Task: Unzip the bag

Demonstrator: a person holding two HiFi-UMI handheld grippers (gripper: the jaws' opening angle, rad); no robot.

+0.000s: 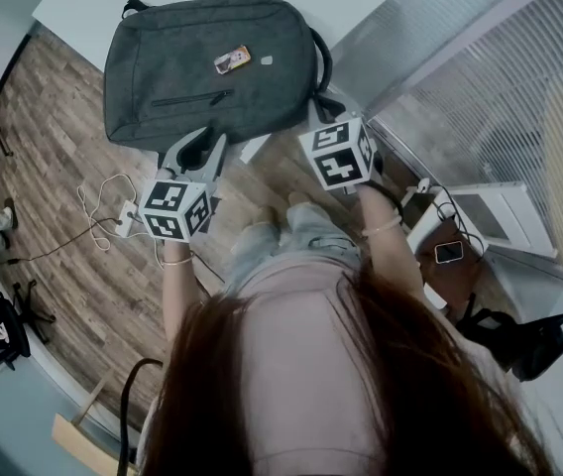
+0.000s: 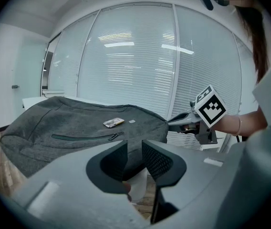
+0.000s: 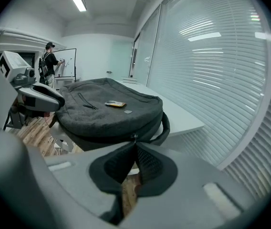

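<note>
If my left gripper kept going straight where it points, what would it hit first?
Most likely the grey backpack: its near edge shows between the open jaws with nothing in front, though depth is unclear.

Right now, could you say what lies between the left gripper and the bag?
Nothing: in the left gripper view, the left gripper faces the bag unobstructed.
</note>
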